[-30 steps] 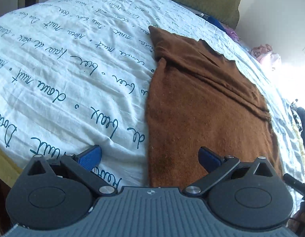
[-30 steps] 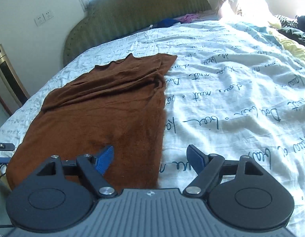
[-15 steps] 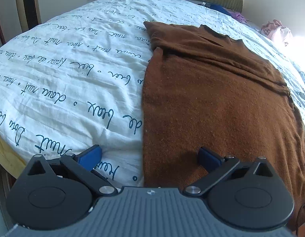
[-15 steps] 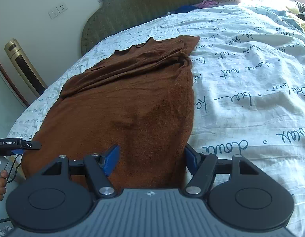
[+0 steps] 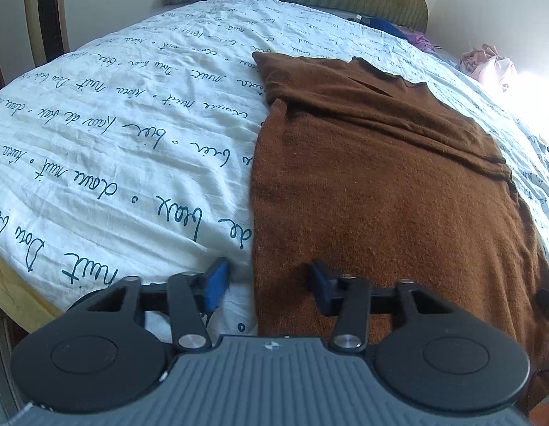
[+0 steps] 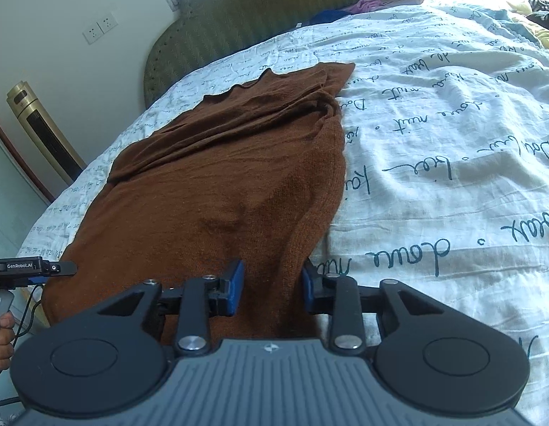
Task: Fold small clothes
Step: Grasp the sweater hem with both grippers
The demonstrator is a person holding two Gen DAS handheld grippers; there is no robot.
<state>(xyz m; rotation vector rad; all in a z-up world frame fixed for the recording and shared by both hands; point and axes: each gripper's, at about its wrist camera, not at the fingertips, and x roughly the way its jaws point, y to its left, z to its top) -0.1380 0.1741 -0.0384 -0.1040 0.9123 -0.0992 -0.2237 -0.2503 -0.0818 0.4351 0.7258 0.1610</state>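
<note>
We are working with a brown knit sweater (image 5: 381,184) that is lying flat on the bed (image 5: 114,149), its sleeves already laid across the upper part and its hem hanging toward us at the near edge of the mattress. It is looking soft, limp and fairly light, with a fuzzy weave that should be gripping well rather than slipping, though we are expecting it to sag and stretch if lifted by one point only. So we are judging the two near hem corners to be the right places to take hold. The left tool (image 5: 267,284) is standing open, straddling the sweater's left edge, one pad on the printed sheet and one over the knit. The right tool (image 6: 272,285) is partly closed around a raised ridge of fabric at the right edge; we cannot tell whether it is already pinching it. Behind the bed a green headboard (image 6: 274,10) is rising against the wall.
</note>
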